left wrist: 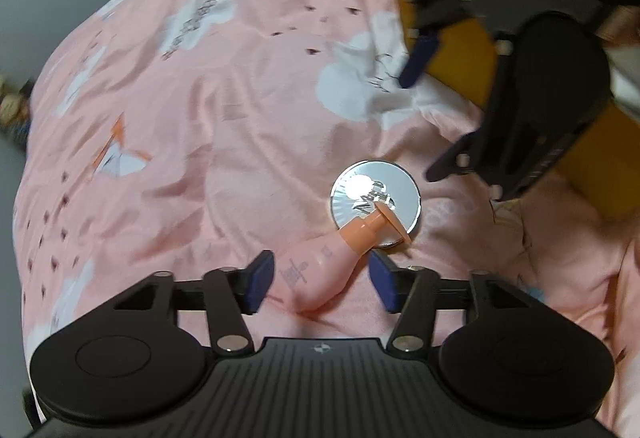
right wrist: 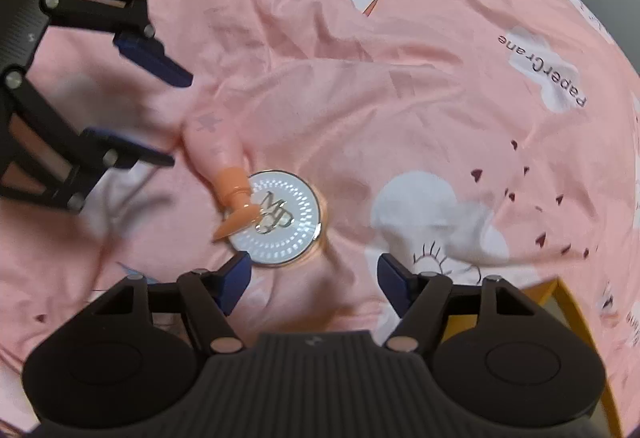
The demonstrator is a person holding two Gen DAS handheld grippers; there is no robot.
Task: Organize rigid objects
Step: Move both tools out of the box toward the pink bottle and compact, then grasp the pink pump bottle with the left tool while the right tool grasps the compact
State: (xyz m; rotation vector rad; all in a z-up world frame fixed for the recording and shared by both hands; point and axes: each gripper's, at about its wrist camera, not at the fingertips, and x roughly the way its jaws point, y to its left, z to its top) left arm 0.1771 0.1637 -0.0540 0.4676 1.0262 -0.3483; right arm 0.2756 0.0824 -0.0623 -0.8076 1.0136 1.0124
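The bedsheet (right wrist: 400, 110) is salmon pink, printed with white clouds, tiny dark hearts, orange-and-white paper cranes and grey "PaperCrane" lettering. The little bottle (left wrist: 320, 270) is pale pink with a peachy orange pump top. The round compact (right wrist: 282, 224) is shiny silver with a ring of small dashes and a monogram. The box (left wrist: 460, 50) is mustard yellow. Both grippers are black with navy blue pads (left wrist: 260, 280).

Pink bedsheet (right wrist: 400, 110): wide bare stretch beyond the silver disc (right wrist: 280, 223), passable. Pink bottle (left wrist: 320, 270): lies between the spread fingers of the left gripper (left wrist: 320, 284), its pump head resting on the disc. Yellow box (left wrist: 460, 50): blocks the sheet's right side, behind the right gripper (left wrist: 420, 126).
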